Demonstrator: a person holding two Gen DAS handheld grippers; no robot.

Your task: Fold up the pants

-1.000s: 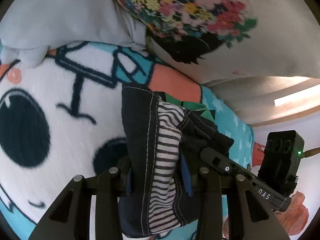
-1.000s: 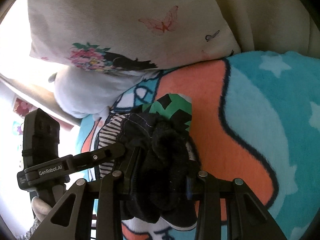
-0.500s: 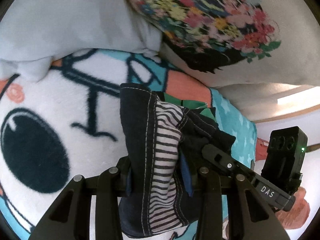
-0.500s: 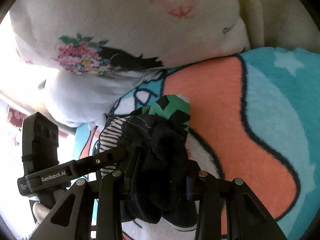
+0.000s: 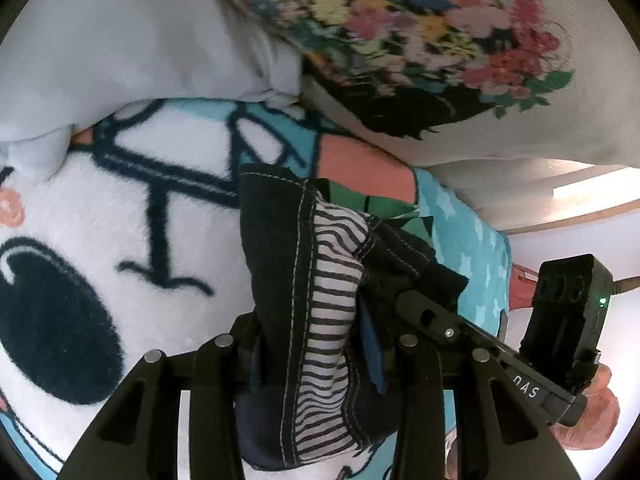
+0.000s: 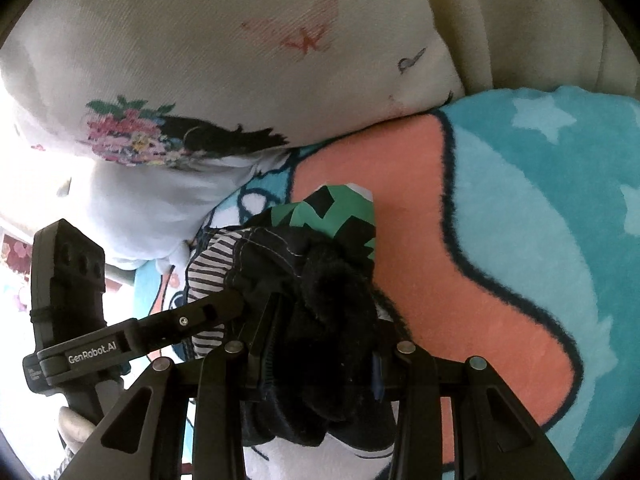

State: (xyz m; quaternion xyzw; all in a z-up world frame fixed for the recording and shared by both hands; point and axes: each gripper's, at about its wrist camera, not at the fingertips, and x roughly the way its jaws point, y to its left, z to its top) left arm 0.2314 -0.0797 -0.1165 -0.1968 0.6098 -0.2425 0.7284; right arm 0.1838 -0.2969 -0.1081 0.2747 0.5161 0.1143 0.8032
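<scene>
Two grippers, left gripper (image 5: 316,356) clamped on bunched pants (image 5: 304,280), right gripper (image 6: 320,356) jaws opening around them

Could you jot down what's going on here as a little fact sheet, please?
Garment: bunched dark pants with striped lining
Left gripper: clamped on the pants
Right gripper: jaws opening, dark fabric between them
Surface: fluffy cartoon-print blanket
Behind: white flower-print cushion
Also there: green-and-black patterned cloth beyond the pants
</scene>
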